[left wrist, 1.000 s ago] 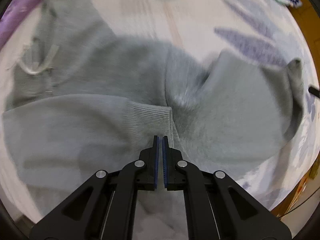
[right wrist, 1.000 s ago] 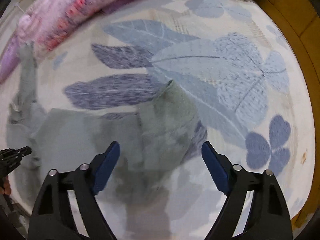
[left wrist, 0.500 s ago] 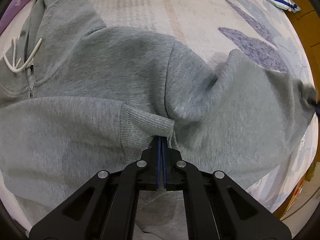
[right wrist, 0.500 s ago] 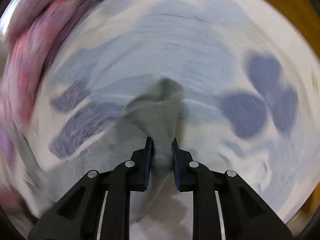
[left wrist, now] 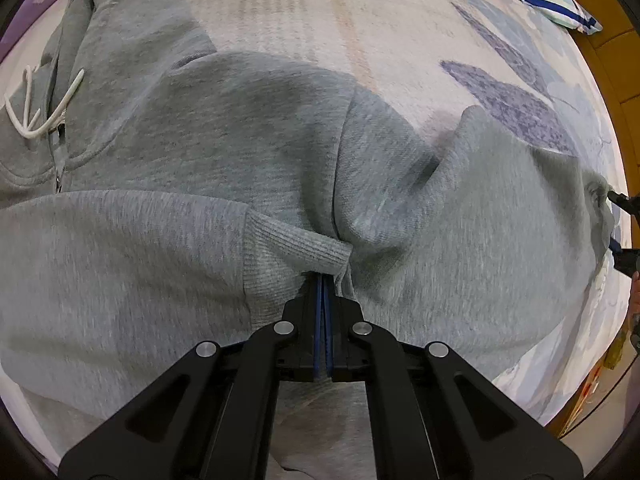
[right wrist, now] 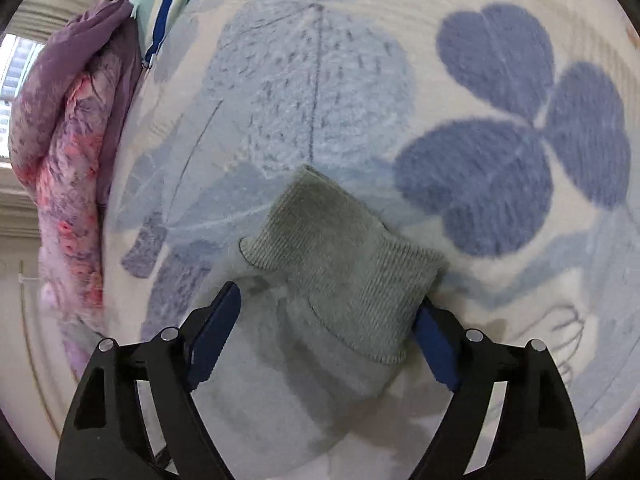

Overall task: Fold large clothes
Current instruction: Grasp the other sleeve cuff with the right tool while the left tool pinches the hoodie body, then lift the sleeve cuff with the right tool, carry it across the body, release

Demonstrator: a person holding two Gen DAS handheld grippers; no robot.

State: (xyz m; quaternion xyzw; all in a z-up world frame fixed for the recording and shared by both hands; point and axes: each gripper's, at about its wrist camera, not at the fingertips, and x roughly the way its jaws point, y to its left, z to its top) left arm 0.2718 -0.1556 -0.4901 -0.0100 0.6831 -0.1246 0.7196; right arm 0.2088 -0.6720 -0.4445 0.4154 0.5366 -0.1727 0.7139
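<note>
Sleeve-folding step. The grey hoodie (left wrist: 240,152) lies spread on the bed (left wrist: 400,32). Left tool (left wrist: 323,280) is pinched tight on the hoodie's left cuff (left wrist: 296,244). Right tool (right wrist: 324,324) has just been opening; its jaws stand wide, with the other cuff (right wrist: 340,264) loose between them. Next, probably: regrip that cuff and carry it over the hoodie's body. The hoodie's hem is cut off and the hood only partly in frame.

Grey hooded sweatshirt (left wrist: 248,148): matt fleecy knit cloth; ribbed cuff (right wrist: 344,264).
White drawcord (left wrist: 44,116): smooth woven cord.
Leaf-printed bedsheet (right wrist: 320,92): soft matt cloth.
Left tool (left wrist: 323,280): matt black plastic, blue ridged pads, bright metal pins.
Right tool (right wrist: 328,320): same finish.
</note>
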